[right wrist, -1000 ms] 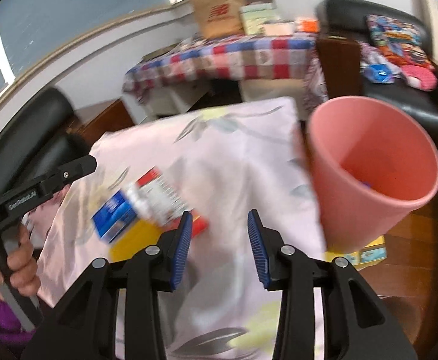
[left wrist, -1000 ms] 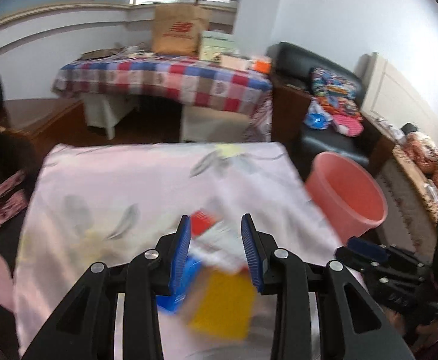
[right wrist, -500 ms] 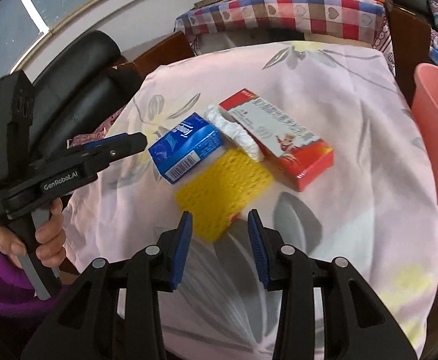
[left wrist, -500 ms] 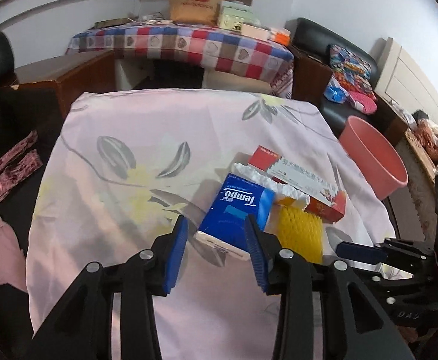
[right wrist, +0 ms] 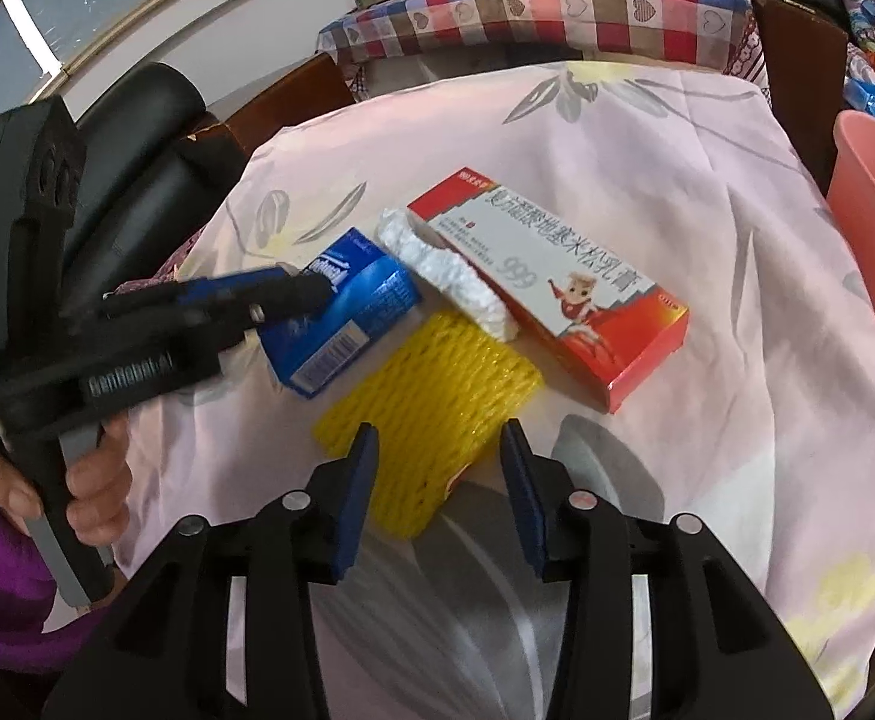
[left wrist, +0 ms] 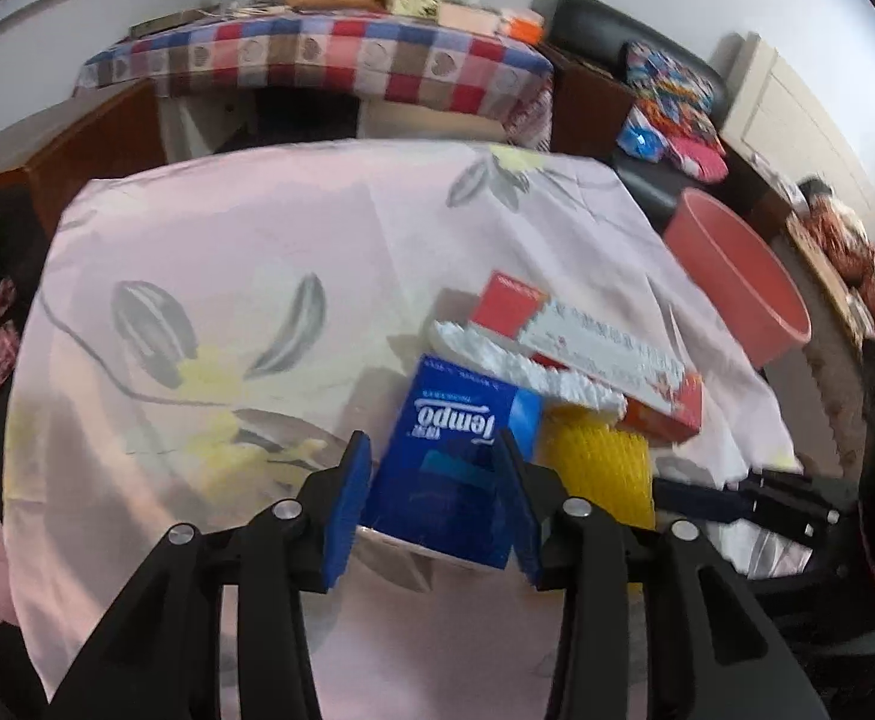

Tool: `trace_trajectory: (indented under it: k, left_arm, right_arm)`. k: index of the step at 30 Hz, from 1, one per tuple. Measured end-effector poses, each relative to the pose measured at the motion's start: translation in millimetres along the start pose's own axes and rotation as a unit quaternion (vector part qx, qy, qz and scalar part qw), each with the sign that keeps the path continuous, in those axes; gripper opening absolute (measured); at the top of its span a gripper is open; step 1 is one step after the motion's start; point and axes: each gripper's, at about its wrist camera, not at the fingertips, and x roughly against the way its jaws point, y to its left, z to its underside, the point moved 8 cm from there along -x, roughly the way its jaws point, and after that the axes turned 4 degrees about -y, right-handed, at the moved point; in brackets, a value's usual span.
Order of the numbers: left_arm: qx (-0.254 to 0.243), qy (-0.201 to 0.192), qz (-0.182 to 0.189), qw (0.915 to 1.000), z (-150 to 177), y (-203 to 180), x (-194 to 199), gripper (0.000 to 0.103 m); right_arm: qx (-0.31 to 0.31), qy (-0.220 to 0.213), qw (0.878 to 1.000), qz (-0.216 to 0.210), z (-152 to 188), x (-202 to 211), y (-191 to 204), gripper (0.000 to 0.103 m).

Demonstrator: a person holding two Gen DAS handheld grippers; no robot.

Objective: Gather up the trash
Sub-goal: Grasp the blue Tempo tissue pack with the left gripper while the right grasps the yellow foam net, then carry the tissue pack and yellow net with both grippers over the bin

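Note:
Trash lies in a pile on the pink flowered tablecloth (left wrist: 227, 252). My left gripper (left wrist: 434, 462) points down over a blue tissue pack (left wrist: 461, 426). Its jaws are opening, with the pack between them and the pads not pressing on it. In the right wrist view the left gripper (right wrist: 293, 294) reaches the tissue pack (right wrist: 347, 318) from the left. My right gripper (right wrist: 437, 450) is opening around the near end of a yellow foam net (right wrist: 431, 402) without gripping it. A white wad (right wrist: 449, 270) and a red-and-white box (right wrist: 557, 276) lie just beyond.
A pink bin (left wrist: 743, 282) stands off the table's right edge. A checked-cloth table (left wrist: 329, 60) with a paper bag stands behind. A black chair (right wrist: 137, 138) is at the left. A hand in a purple sleeve (right wrist: 95, 480) holds the left gripper.
Both grippers have come down close over the pile. The left jaws have widened and now straddle the blue tissue pack. The right gripper has closed in on the yellow net.

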Motion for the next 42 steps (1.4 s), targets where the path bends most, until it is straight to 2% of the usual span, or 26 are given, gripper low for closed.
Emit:
trace_trajectory:
  k: [3, 12, 16, 19, 23, 31, 36, 42]
  left_arm:
    - [-0.010, 0.009, 0.005, 0.9999, 5.4, -7.4, -4.8, 0.056]
    - [-0.017, 0.010, -0.023, 0.9995, 21.4, -5.8, -4.7, 0.057]
    - [-0.018, -0.001, -0.047, 0.9987, 24.0, -0.2, 2.4, 0.055]
    - [-0.014, -0.010, -0.054, 0.9984, 25.7, 4.5, 10.0, 0.054]
    - [0.003, -0.022, -0.060, 0.9979, 25.2, 12.1, 22.0, 0.054]
    - [0.013, -0.060, -0.051, 0.9968, 6.6, 3.2, 46.9, 0.054]
    - [0.005, -0.079, -0.032, 0.9964, -15.1, -25.8, 51.3, 0.054]
    - [-0.018, -0.108, 0.005, 0.9939, -51.4, -76.1, 51.9, 0.054]
  right_arm:
    - [0.006, -0.004, 1.000, 0.003, -3.2, -2.7, 0.4, 0.043]
    - [0.018, -0.016, 1.000, 0.001, -12.0, -11.6, 5.3, 0.043]
    - [0.024, -0.016, 1.000, -0.004, -10.9, -12.7, 6.9, 0.020]
    - [0.027, -0.020, 0.999, -0.011, -10.8, -9.6, 8.2, 0.011]
    - [0.027, -0.028, 0.999, -0.019, -9.1, -2.1, 10.3, 0.009]
    - [0.031, -0.075, 0.996, -0.023, -22.4, 32.8, 8.1, 0.009]
    - [0.027, -0.112, 0.993, -0.004, -35.2, 59.2, -6.6, 0.009]
    - [-0.004, -0.161, 0.986, 0.030, -54.4, 95.9, -48.7, 0.009]
